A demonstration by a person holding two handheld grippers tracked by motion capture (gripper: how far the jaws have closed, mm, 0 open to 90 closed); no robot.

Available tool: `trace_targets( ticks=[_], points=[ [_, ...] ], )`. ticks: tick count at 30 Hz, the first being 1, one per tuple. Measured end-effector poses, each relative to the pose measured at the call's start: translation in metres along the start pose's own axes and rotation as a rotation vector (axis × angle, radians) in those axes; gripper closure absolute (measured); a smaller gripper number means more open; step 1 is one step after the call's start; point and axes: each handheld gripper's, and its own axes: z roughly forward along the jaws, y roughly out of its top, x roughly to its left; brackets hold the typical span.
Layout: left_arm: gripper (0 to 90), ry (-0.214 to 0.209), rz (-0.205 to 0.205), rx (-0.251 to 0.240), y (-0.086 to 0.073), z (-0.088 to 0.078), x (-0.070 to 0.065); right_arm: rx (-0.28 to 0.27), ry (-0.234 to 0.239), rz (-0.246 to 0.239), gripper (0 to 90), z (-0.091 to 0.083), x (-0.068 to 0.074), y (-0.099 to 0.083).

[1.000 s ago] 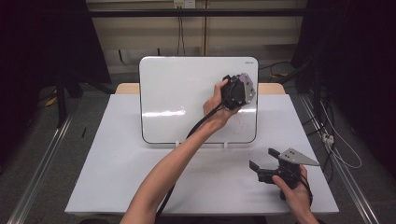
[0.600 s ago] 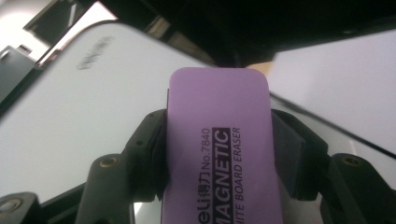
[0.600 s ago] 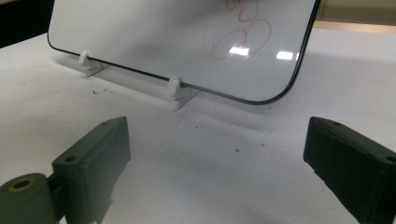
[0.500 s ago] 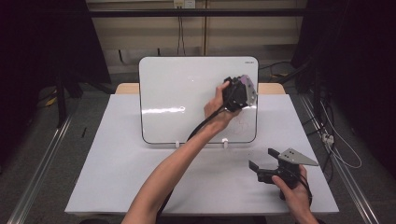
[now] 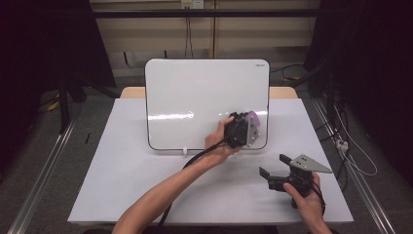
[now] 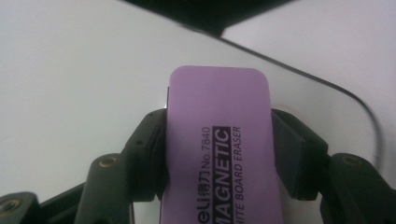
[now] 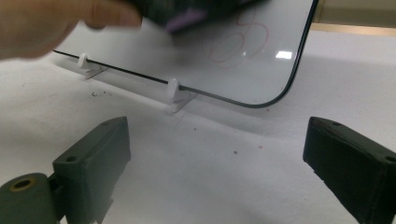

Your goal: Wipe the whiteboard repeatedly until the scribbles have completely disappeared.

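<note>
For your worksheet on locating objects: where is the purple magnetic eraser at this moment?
The purple magnetic eraser is clamped in the left gripper, held against the lower right part of the whiteboard in the high view.

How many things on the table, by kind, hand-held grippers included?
Whiteboard: 1
Purple eraser: 1
White clip feet under the whiteboard: 2 seen in the right gripper view
Hand-held gripper: 2, left hand-held gripper and right hand-held gripper
Total: 6

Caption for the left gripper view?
Left gripper clamps purple magnetic eraser against the whiteboard.
</note>
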Motion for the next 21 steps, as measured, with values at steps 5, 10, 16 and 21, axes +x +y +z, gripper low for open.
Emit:
trace_targets(
  ticks=[5,10,16,21],
  points=[
    [41.2,0.039,-0.067,-0.009,0.003,0.003,0.026,0.002,-0.001,0.007,7.1,-0.001,-0.001,-0.001],
    [41.2,0.090,-0.138,-0.007,0.016,0.009,0.054,-0.002,0.000,0.009,7.1,-0.001,-0.002,-0.001],
    [41.2,0.036,-0.052,-0.011,0.016,0.013,0.020,-0.004,-0.002,0.005,7.1,-0.002,-0.002,-0.001],
    [41.2,-0.051,0.009,0.019,0.010,0.008,-0.024,-0.003,-0.003,-0.003,7.1,-0.003,-0.002,-0.001]
  ],
)
